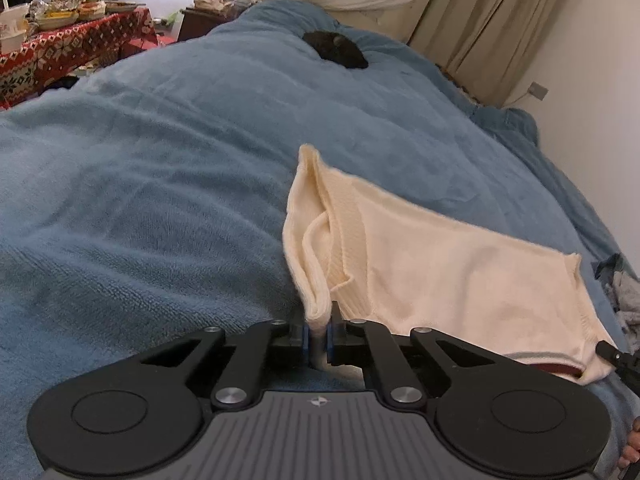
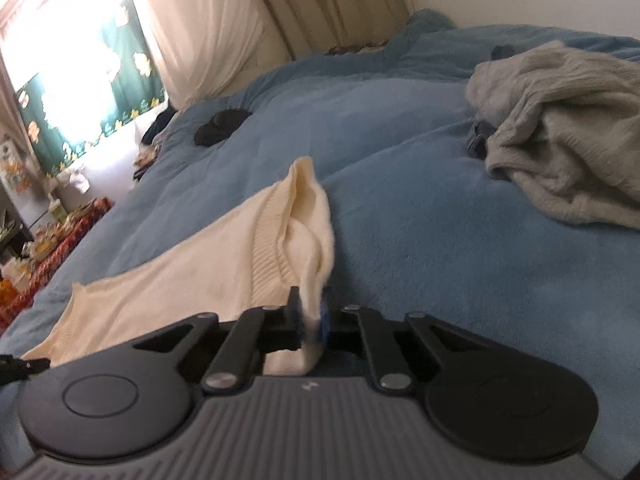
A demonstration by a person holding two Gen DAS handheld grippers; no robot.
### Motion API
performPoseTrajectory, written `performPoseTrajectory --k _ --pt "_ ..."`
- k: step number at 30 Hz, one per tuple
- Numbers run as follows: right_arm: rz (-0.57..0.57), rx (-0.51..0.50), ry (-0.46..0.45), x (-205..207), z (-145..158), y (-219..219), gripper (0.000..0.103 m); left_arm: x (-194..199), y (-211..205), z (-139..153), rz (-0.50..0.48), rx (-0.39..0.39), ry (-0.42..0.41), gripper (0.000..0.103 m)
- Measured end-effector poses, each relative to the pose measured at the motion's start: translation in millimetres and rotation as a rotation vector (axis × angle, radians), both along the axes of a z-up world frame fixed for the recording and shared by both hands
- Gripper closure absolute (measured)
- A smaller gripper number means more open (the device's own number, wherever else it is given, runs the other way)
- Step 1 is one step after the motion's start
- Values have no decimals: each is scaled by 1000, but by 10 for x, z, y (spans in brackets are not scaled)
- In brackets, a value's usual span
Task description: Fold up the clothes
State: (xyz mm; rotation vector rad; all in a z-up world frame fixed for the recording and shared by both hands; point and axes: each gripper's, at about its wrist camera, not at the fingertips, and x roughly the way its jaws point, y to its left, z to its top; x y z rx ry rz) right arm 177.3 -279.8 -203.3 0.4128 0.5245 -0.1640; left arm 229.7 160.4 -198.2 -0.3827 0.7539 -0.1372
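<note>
A cream knit garment (image 1: pixel 440 264) lies on a blue blanket (image 1: pixel 140 160), spread flat with its ribbed edge rolled up at the left. My left gripper (image 1: pixel 317 334) is shut on that folded ribbed edge at the near corner. The right wrist view shows the same cream garment (image 2: pixel 192 276) from its other side. There my right gripper (image 2: pixel 311 328) is shut on the bunched edge, which hangs down between the pads. The tip of the right gripper (image 1: pixel 616 356) shows at the garment's far right corner in the left wrist view.
A crumpled grey sweater (image 2: pixel 568 128) lies on the blanket (image 2: pixel 420 220) at the right. A small black item (image 1: pixel 336 50) sits farther up the bed. Curtains (image 1: pixel 480 12) hang behind the bed. A low table (image 1: pixel 60 48) with a red patterned cloth and food containers stands at the left.
</note>
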Motion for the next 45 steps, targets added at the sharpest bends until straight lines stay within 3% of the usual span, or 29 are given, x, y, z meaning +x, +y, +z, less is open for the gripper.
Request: performPoseTrajectory --k 8,13,16,20,26,30,35,40,45 --pt "53 32 -81 -169 474 -1 95 -227 105 620 -38 -48 -101 97" --pt "92 11 -73 -535 645 28 95 -630 156 700 -66 -25 -80 97" --pt "78 68 -48 -854 586 -17 95 -903 174 607 -65 -33 -42 96" --pt "32 124 -5 -1194 349 -61 95 -1136 115 413 -72 16 -2 96" --pt "-12 192 52 -1249 113 -109 92 -1128 89 391 -38 28 31 95" --pt "-28 104 43 -1302 248 -105 87 -1116 187 395 -32 -9 59 89" --pt "-61 -2 43 -1443 481 -123 87 -1244 328 468 7 6 68 88" --pt "4 -76 11 -1563 754 74 89 -1473 310 759 12 22 -6 94" --pt "144 -78 -4 -1381 858 449 89 -1419 -137 916 -130 61 -81 94"
